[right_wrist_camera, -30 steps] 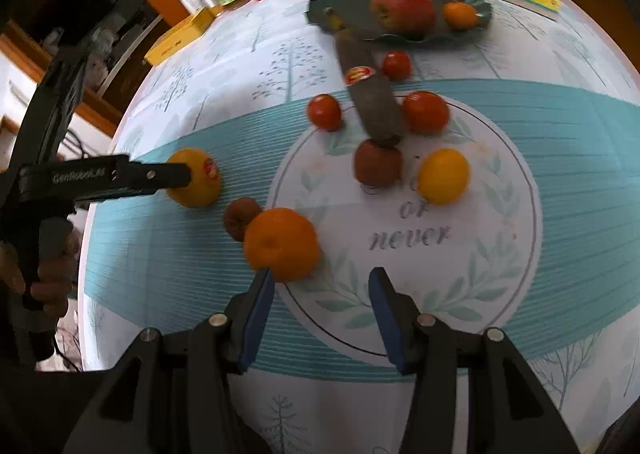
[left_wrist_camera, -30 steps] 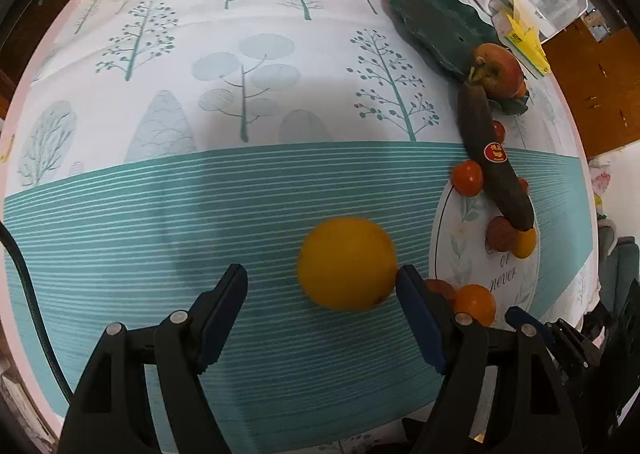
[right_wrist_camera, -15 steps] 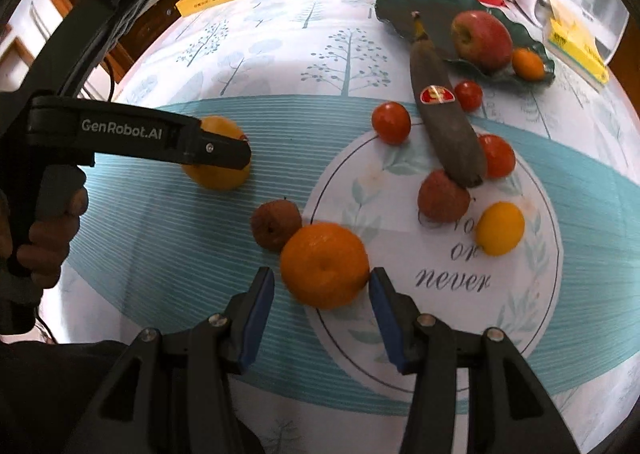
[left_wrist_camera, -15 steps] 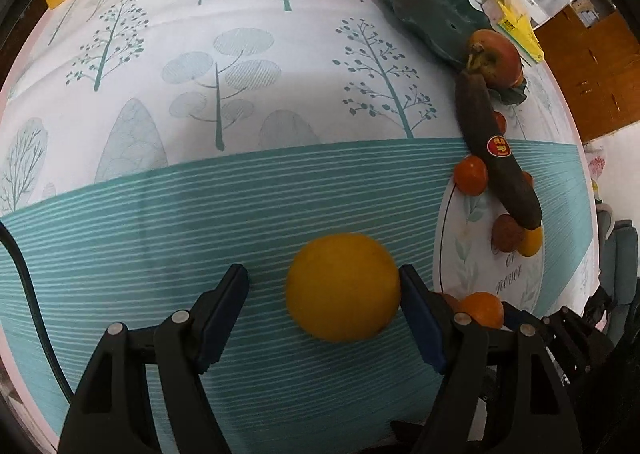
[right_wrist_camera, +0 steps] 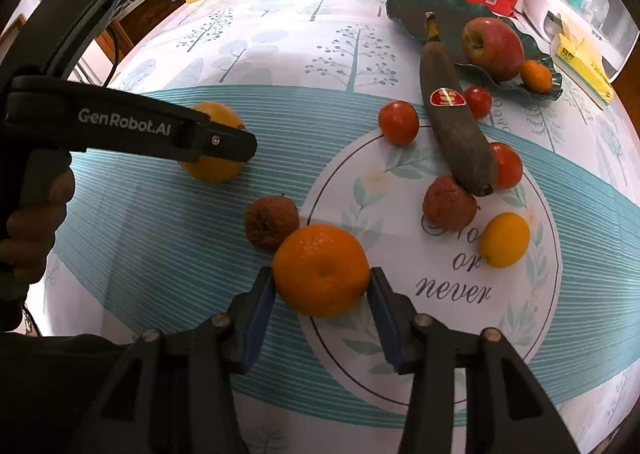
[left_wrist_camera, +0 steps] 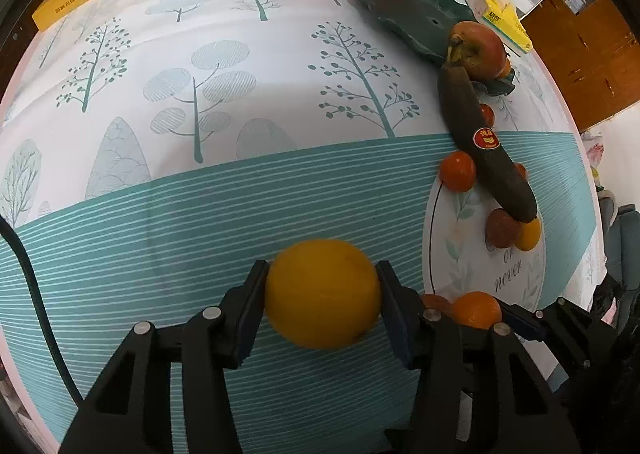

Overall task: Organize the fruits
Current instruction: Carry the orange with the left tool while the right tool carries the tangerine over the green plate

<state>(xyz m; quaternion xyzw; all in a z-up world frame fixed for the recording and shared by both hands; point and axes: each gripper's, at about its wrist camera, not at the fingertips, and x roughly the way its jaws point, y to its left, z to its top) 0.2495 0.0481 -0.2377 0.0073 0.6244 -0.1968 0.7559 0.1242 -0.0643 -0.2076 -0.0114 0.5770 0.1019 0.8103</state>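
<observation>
On the left wrist view: you look steeply down at the striped band of the tablecloth (left_wrist_camera: pixel 160 214).
Left tongs: your left gripper (left_wrist_camera: pixel 322 304) has just been closing, and its pads now press both sides of the yellow-orange citrus (left_wrist_camera: pixel 322 294) — held, though it looks not yet lifted off the cloth.
Dish from here: the green leaf dish (left_wrist_camera: pixel 392 2) sits far off at the upper right, with the red apple (left_wrist_camera: pixel 478 48) at its near end.
Loose fruit from here: the dark banana (left_wrist_camera: pixel 486 152) lies just beside the dish, its stem at the apple; a tomato (left_wrist_camera: pixel 458 171) rests beside it.

On the right wrist view: you see most of the spread.
Right tongs: your right gripper (right_wrist_camera: pixel 322 290) is narrow around the orange (right_wrist_camera: pixel 320 269); the pads touch or nearly touch its sides, and I judge it gripped, still resting on the cloth.
Neighbour: a shrivelled brown fruit (right_wrist_camera: pixel 271 221) touches the orange on its far left — mind it as you lift.
Done: the apple and one small orange fruit (right_wrist_camera: pixel 535 75) lie in the dish.
Left: your two held fruits, the banana, three tomatoes, two shrivelled fruits and a small yellow fruit (right_wrist_camera: pixel 505 240).
Progress: early, in my judgement — most fruit is still on the cloth.
</observation>
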